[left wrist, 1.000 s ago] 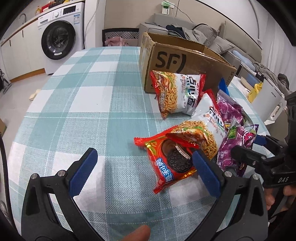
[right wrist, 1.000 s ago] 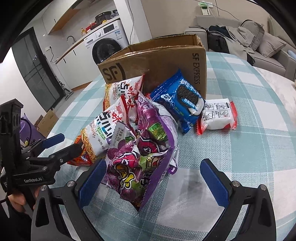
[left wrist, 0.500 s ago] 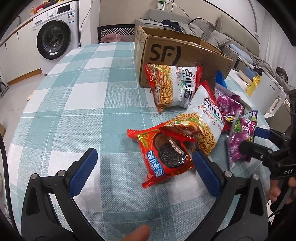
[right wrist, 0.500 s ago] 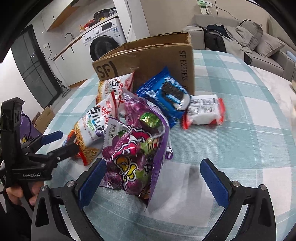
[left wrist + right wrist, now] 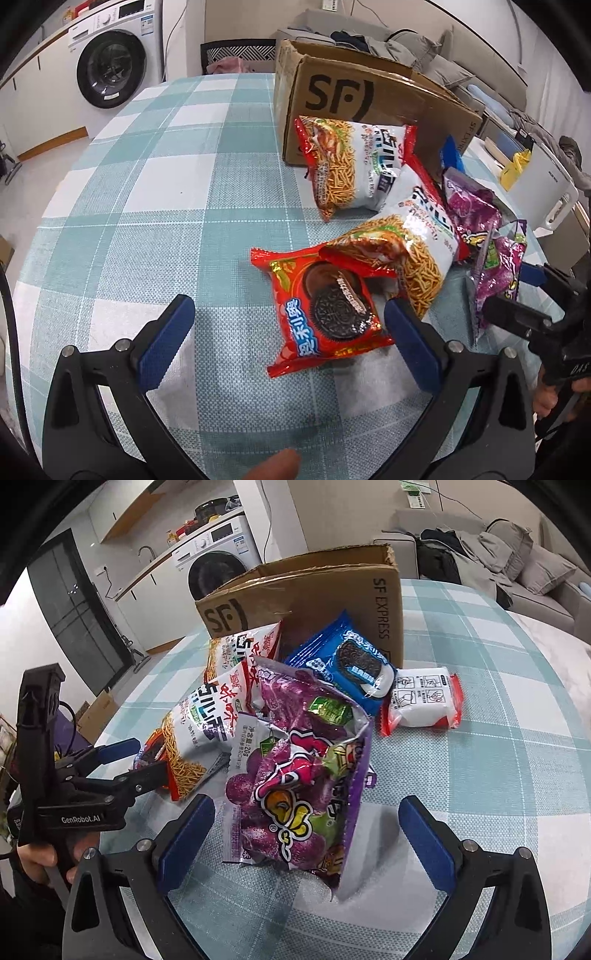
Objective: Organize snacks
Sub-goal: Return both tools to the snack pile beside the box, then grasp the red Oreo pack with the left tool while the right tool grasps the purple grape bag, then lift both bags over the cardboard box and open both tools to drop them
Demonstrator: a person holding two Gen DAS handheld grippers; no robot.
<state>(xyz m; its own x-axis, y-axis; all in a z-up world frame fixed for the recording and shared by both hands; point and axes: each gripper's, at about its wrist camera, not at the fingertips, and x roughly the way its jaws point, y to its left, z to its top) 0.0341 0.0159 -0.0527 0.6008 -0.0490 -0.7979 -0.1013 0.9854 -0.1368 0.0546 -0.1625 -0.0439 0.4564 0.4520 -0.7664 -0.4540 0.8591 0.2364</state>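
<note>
A pile of snack packs lies on the checked tablecloth (image 5: 155,206) in front of an open SF cardboard box (image 5: 354,110). A red Oreo pack (image 5: 328,306) lies flat between the tips of my open, empty left gripper (image 5: 288,332). Two noodle-snack bags (image 5: 354,166) (image 5: 410,251) lie behind it. Purple candy bags (image 5: 299,786) lie between the tips of my open, empty right gripper (image 5: 306,834). A blue Oreo pack (image 5: 347,661) leans on the box (image 5: 314,602). A white-and-red pack (image 5: 424,701) lies to its right.
A washing machine (image 5: 110,66) and a chair (image 5: 236,55) stand beyond the table's far side. A sofa with cushions (image 5: 509,554) is at the back right. The other gripper shows at each view's edge: the right (image 5: 535,314), the left (image 5: 74,786).
Both grippers have moved forward toward the pile. The red Oreo pack now sits between the left fingertips and the purple bags between the right ones. Both stay open.
</note>
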